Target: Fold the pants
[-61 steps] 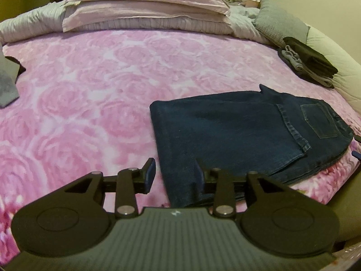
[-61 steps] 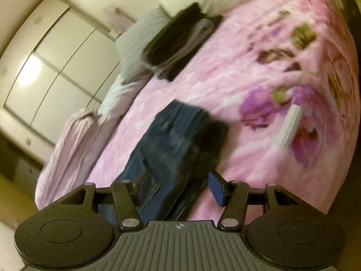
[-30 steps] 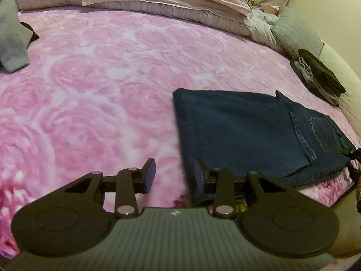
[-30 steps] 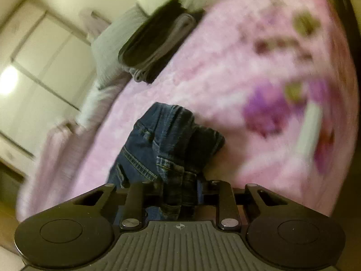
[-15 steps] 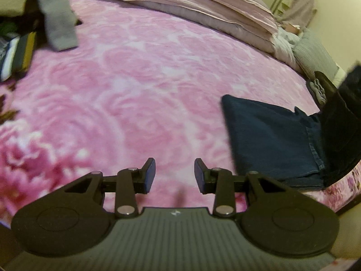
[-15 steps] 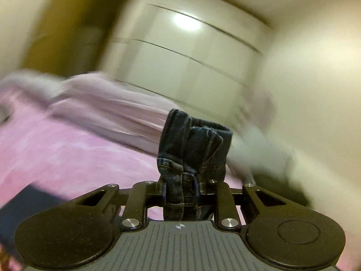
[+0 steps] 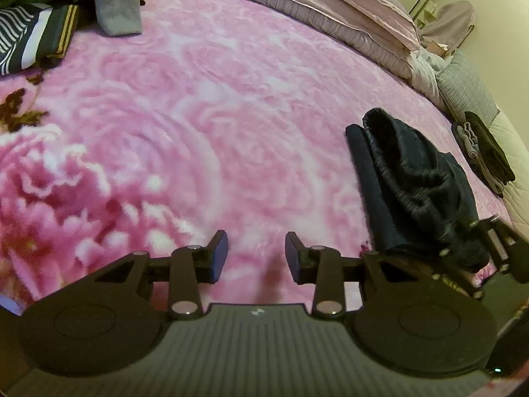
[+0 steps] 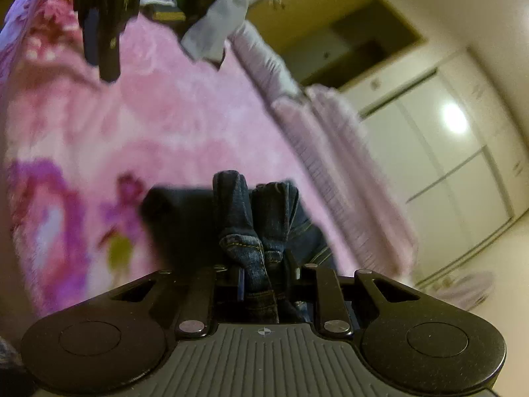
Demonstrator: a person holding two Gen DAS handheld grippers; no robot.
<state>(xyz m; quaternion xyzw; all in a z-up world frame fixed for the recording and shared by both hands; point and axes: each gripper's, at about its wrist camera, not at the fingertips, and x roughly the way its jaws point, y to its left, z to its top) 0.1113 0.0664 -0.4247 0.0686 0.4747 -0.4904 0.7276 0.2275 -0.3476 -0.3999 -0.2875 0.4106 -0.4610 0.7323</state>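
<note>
Dark blue jeans (image 7: 413,182) lie on the pink floral bedspread (image 7: 198,115) at the right of the left wrist view, their waist end doubled back over the legs in a loose hump. My right gripper (image 8: 264,274) is shut on a bunched fold of the jeans (image 8: 261,211) at the waistband; it shows at the right edge of the left wrist view as the right gripper (image 7: 489,241). My left gripper (image 7: 256,253) is open over bare bedspread, well left of the jeans, with nothing between its fingers. It appears at the top left of the right wrist view as the left gripper (image 8: 102,33).
Pale pink pillows (image 7: 314,3) line the head of the bed. A grey garment (image 7: 115,3) and striped folded clothes (image 7: 29,39) lie at the far left. A dark folded stack (image 7: 486,152) and a grey cushion (image 7: 469,89) sit far right. White wardrobe doors (image 8: 446,165) stand beyond.
My right gripper shut on the jeans' waist end, lifted it and swung it over the legs. My left gripper slid left off the jeans' folded edge and stayed open.
</note>
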